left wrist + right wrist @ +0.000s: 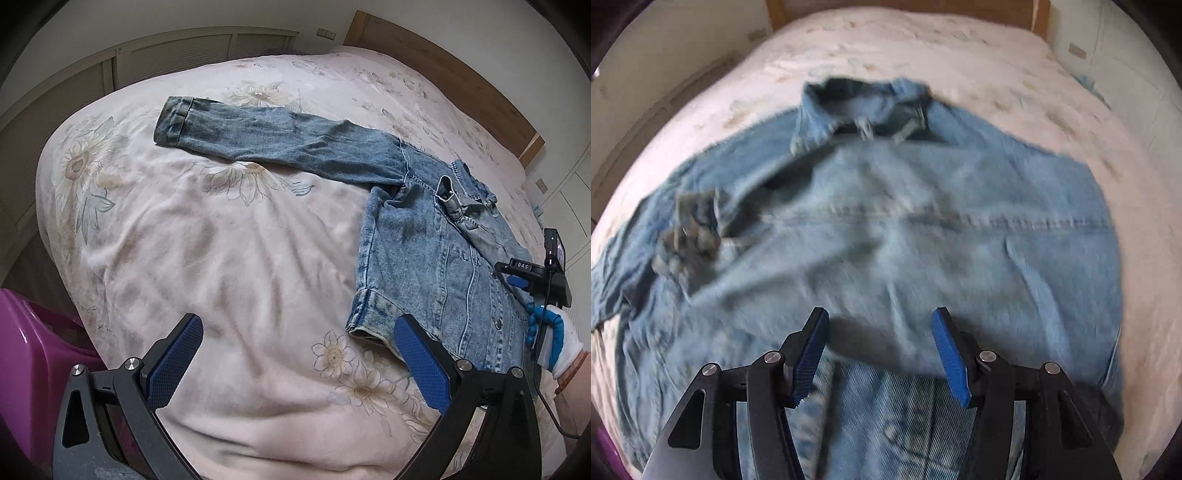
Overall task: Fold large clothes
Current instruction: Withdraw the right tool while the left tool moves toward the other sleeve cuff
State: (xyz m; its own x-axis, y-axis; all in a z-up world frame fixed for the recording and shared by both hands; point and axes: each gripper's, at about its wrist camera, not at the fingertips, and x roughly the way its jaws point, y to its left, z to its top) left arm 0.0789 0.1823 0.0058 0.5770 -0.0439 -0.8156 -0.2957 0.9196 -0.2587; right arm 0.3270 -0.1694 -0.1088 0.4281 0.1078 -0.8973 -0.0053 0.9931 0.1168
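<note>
Denim jacket [436,236]: faded blue, lying flat on the bedspread [221,258]; ahead and to the right of the left gripper, directly under and ahead of the right gripper.
Jacket axis: in the right wrist view the body runs lengthwise away from the tool, hem nearest the jaws, collar [864,107] at the far end toward the wooden headboard [1039,14].
Sleeve [258,136]: stretched out straight from the shoulder, ahead of the left gripper and off to its left, roughly crosswise to the body; turned-up cuff [175,120] at the far left tip.
Other sleeve: appears folded across the body; its turned-up cuff lies just beyond the left gripper's right finger.
Left gripper [299,354]: jaws spread wide, nothing between the blue pads, only bare bedspread beneath.
Right gripper [881,354]: jaws about half apart, poised over a fold of denim; the picture is blurred and the pads do not press on the cloth.
Gloved hand [554,339]: carries the right tool at the jacket's front edge.
Purple tub [33,350]: left of the left gripper, beside the bed.
</note>
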